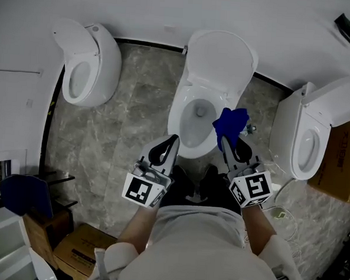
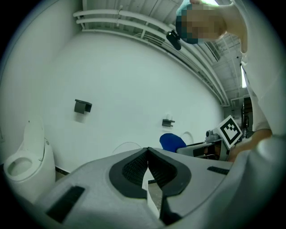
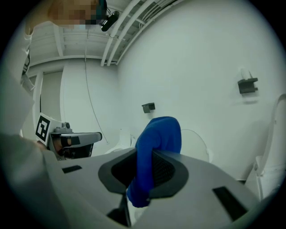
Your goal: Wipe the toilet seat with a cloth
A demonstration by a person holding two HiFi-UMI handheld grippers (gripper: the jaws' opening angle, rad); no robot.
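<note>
Over the toilet seat (image 1: 176, 120), right gripper (image 1: 224, 139) pinching cloth (image 1: 230, 123), left gripper (image 1: 174, 140) pressed together: might drop into bowl (image 1: 199, 118) if nipped loosely.

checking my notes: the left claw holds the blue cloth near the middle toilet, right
Not quite: the right claw holds the blue cloth, near the middle toilet; the right gripper view shows it. The left claw is shut and empty.
</note>
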